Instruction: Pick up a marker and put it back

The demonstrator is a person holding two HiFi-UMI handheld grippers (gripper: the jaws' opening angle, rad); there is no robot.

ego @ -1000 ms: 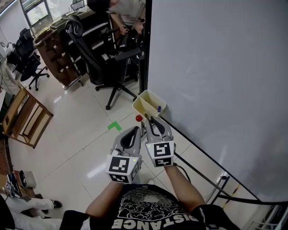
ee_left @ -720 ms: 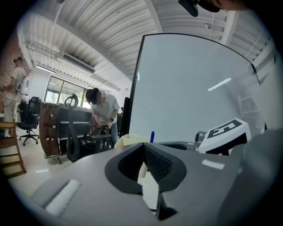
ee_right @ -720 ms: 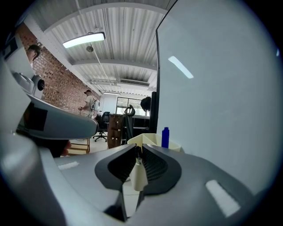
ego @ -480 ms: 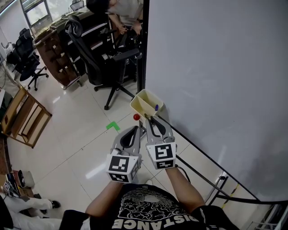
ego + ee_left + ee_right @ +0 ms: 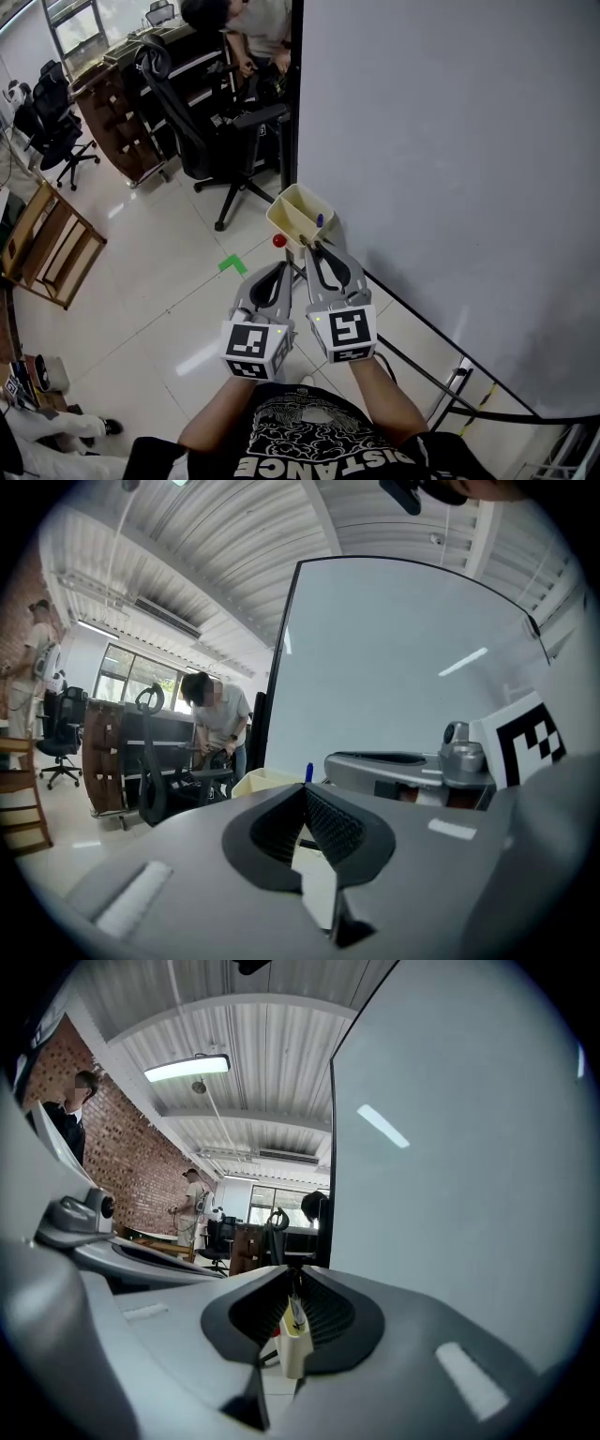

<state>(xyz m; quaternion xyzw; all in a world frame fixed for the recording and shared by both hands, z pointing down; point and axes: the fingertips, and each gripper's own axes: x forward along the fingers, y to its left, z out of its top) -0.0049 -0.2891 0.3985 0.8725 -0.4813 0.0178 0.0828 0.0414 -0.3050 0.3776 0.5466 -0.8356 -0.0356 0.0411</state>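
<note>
A cream tray (image 5: 286, 212) hangs at the whiteboard's lower left corner, with a blue marker (image 5: 319, 220) standing in it. My right gripper (image 5: 307, 246) sits just below the tray, shut on a whitish marker (image 5: 292, 1335) with a yellow label, seen end-on between the pads. A small red round tip (image 5: 278, 241) shows just left of those jaws. Beside it on the left, my left gripper (image 5: 284, 267) is shut with nothing in it. In the left gripper view the tray (image 5: 258, 780) and the blue marker (image 5: 308, 772) lie beyond the left gripper (image 5: 305, 789).
The whiteboard (image 5: 450, 169) fills the right side, and its black stand rail (image 5: 422, 366) runs along the floor. A black office chair (image 5: 202, 122) and a bending person (image 5: 248, 19) are behind the tray. A wooden rack (image 5: 47, 248) and green floor tape (image 5: 230, 264) lie on the left.
The tray and the red tip have drifted a little left in the head view. The right gripper's marker cube has come slightly toward me. Neither grip has changed.
</note>
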